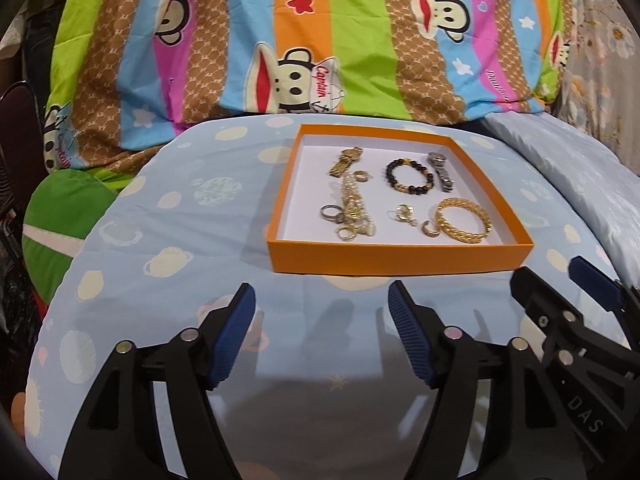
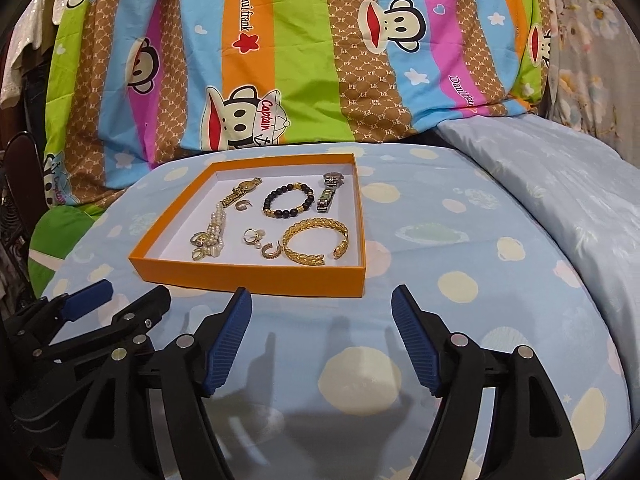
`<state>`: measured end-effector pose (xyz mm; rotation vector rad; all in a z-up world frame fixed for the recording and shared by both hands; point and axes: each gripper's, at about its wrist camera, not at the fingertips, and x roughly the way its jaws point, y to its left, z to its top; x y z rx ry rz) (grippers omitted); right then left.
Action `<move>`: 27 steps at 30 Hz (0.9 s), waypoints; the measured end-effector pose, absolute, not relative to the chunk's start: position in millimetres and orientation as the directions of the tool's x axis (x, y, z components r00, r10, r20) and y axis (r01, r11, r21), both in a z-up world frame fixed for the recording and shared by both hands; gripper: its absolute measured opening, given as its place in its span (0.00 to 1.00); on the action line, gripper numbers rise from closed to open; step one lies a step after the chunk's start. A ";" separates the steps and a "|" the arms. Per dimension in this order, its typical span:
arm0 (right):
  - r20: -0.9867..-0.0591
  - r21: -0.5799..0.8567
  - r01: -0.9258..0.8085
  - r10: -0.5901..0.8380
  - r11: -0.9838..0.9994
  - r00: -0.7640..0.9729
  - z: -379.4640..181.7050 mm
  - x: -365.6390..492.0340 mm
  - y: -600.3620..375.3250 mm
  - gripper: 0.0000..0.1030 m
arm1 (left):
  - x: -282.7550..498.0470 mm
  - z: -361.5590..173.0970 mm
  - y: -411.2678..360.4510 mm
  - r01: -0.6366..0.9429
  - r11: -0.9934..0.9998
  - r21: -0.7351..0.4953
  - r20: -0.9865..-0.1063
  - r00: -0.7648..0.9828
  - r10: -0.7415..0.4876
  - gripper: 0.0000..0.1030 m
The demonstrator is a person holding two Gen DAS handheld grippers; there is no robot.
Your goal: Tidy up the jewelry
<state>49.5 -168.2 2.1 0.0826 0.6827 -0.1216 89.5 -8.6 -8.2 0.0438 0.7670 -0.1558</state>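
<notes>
An orange box (image 1: 400,258) (image 2: 256,278) with a white floor lies on the blue bed sheet. In it lie a gold watch (image 1: 346,161) (image 2: 242,191), a black bead bracelet (image 1: 406,178) (image 2: 289,201), a silver watch (image 1: 440,170) (image 2: 330,192), a gold bangle (image 1: 464,220) (image 2: 316,242), a pearl chain (image 1: 354,208) (image 2: 212,226) and small rings (image 1: 330,212). My left gripper (image 1: 322,304) is open and empty in front of the box. My right gripper (image 2: 322,306) is open and empty beside the box's near right corner.
A striped cartoon-monkey blanket (image 1: 320,40) (image 2: 300,52) rises behind the box. A pale blue pillow (image 2: 560,184) lies at the right. The right gripper shows at the right edge of the left wrist view (image 1: 560,284); the left gripper shows at the lower left of the right wrist view (image 2: 128,300).
</notes>
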 end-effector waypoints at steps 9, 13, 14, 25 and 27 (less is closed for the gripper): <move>-0.660 0.019 0.158 -0.106 0.987 0.744 -2.4 53.0 -168.5 0.75 | 90.7 -12.4 -9.0 0.119 0.993 0.024 -0.711 0.700 -0.067 0.69; -0.652 0.020 0.160 -0.108 0.987 0.750 -2.2 50.9 -168.0 0.76 | 92.3 -13.7 -10.4 0.120 0.992 0.033 -0.718 0.694 -0.060 0.69; -0.651 0.017 0.161 -0.111 0.987 0.751 -2.1 50.6 -167.6 0.76 | 92.5 -13.6 -10.7 0.119 0.992 0.036 -0.718 0.694 -0.057 0.69; -0.656 0.005 0.162 -0.119 0.987 0.745 -2.9 52.2 -166.2 0.76 | 92.1 -13.0 -12.8 0.090 0.993 0.075 -0.713 0.701 -0.010 0.69; -0.654 -0.004 0.164 -0.127 0.986 0.746 -2.6 51.7 -164.9 0.76 | 92.2 -13.1 -12.6 0.086 0.993 0.079 -0.713 0.701 -0.005 0.69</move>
